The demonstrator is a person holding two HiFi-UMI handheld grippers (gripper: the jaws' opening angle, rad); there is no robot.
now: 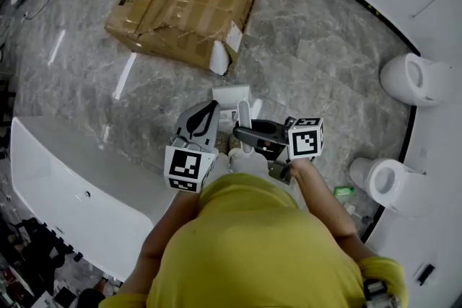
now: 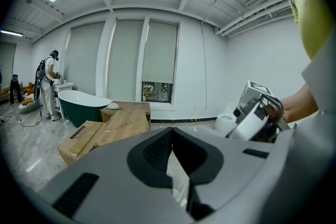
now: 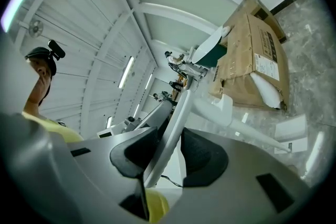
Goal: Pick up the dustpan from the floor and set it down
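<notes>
Yellow shirt (image 1: 253,242) of the person fills the bottom of the head view, with both grippers held out over the marble floor (image 1: 325,47). From my end, the right gripper (image 3: 168,136) is clamped on the handle (image 3: 177,110) of the white dustpan (image 1: 232,96), whose pan shows just beyond the grippers, near the cardboard box (image 1: 188,3). The left gripper (image 2: 176,157) has its jaws together, gripping nothing I can see.

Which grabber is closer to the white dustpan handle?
Right. The right gripper is shut on the dustpan handle, which runs between its jaws. The left gripper sits just left of it, jaws together, not touching it.
</notes>
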